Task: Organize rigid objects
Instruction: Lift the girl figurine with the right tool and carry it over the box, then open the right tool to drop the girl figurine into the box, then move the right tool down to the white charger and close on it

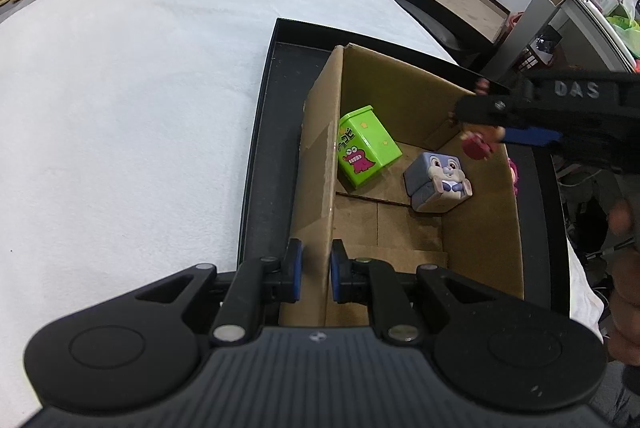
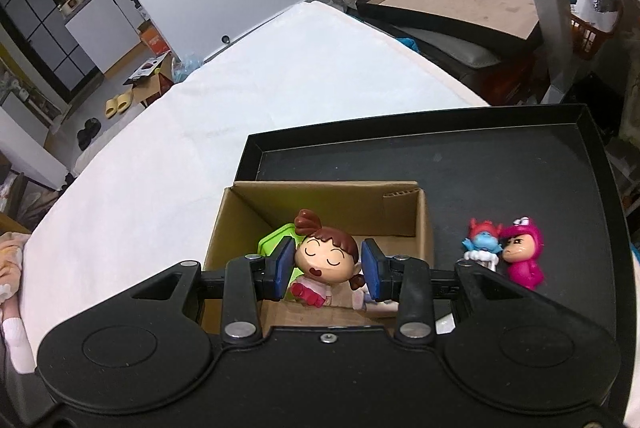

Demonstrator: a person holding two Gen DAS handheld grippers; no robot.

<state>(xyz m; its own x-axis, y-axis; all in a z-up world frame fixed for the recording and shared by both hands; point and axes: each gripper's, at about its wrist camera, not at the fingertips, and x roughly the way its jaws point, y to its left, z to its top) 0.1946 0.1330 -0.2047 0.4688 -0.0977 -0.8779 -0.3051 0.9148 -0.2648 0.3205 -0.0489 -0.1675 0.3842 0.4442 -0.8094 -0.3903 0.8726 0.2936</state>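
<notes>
The left gripper (image 1: 316, 270) straddles the left wall of the cardboard box (image 1: 320, 164), its blue pads on either side of the wall and seemingly pinching it, though the left wrist view does not make clear whether both pads touch. The box sits in a black tray (image 1: 262, 132) on a white cloth (image 1: 140, 88).

Only the left wrist view shows the box floor, where a green box toy (image 1: 366, 150) lies tilted next to a grey rabbit cube (image 1: 438, 180). There the right gripper appears only from the side, reaching over the box's far right corner.

The right wrist view shows what that side view hides: the right gripper (image 2: 327, 268) clasps a girl figurine (image 2: 326, 258) by the head, fingers pressed to both sides, holding her above the open box. To the right, on the tray floor outside the box, stand a small blue figure (image 2: 482, 242) and a pink figure (image 2: 522, 254), just beside each other.
</notes>
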